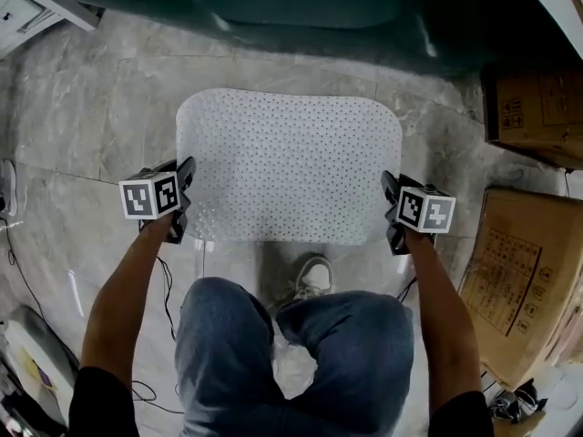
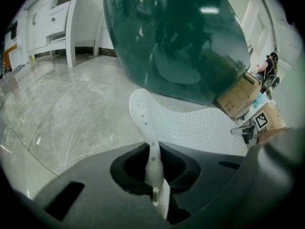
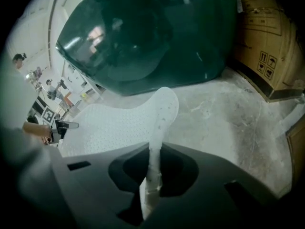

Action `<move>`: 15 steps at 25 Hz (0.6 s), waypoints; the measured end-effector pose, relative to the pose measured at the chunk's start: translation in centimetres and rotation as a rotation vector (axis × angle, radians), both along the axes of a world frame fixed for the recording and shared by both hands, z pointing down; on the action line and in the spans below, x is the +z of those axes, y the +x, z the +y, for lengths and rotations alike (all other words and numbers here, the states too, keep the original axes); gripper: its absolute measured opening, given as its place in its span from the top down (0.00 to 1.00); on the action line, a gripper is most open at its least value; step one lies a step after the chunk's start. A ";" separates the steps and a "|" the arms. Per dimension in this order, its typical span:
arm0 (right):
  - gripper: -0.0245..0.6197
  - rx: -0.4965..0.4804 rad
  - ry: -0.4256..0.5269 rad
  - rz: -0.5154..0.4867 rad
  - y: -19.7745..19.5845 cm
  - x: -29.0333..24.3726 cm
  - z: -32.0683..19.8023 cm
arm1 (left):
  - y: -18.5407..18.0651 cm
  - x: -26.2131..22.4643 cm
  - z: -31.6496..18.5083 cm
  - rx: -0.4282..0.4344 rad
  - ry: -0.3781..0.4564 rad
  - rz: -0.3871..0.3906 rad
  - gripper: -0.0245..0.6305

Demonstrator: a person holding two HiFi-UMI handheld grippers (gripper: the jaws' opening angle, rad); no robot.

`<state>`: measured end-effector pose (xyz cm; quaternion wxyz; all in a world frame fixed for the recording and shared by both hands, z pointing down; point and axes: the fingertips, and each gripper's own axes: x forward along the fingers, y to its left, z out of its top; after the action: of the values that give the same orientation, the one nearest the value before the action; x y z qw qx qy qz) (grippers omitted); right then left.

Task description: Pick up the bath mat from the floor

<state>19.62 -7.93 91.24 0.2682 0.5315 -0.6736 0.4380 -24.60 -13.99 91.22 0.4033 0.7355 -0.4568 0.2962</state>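
**White bath mat (image 1: pixel 288 162) pinched at both side edges, near end raised off the floor**

The mat, pale and dotted all over with small holes, is stretched between the two tools in front of the person's knees (image 1: pixel 291 353). The left gripper (image 1: pixel 185 203) has its jaws closed down thin on the mat's left edge. The right gripper (image 1: pixel 393 212) is clamped the same way on the right edge. In both gripper views the sheet runs straight through the narrow slot between the pads.

Holding opposite edges likely keeps the floppy sheet spread flat rather than folding or sagging in the middle, and both tools tilt downward so the mat hangs away from them. A shadow under the near edge suggests that end is off the grey marble floor (image 1: pixel 100 107). Whether the far end rests on the floor or hangs just above it, I cannot tell.

A large dark green tub (image 1: pixel 301 7) stands just beyond the mat's far edge, so there is little room to swing the mat forward. Cardboard boxes (image 1: pixel 524 271) crowd the right side, near the right gripper. The person's shoe (image 1: pixel 314 276) sits just behind the near edge, and thin cables (image 1: pixel 164 289) trail on the floor to the left of the knees. Lifting straight up looks like the clearest way out.
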 end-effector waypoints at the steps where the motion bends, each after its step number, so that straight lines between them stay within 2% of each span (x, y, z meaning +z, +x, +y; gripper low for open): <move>1: 0.92 -0.003 0.000 -0.011 -0.4 -0.8 0.2 | 0.4 -0.8 0.3 0.001 0.000 0.006 0.91; 8: 0.92 0.003 0.020 -0.030 -2.0 -7.5 0.2 | 0.8 -7.9 -0.1 0.011 0.018 0.012 0.91; 15: 0.92 -0.013 0.076 -0.013 -2.7 -17.6 -0.2 | 0.8 -18.0 -0.4 0.027 0.070 0.027 0.91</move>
<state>16.90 -8.14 73.65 0.2463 0.5340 -0.6949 0.4139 -23.80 -14.39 73.23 0.3795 0.7591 -0.4514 0.2756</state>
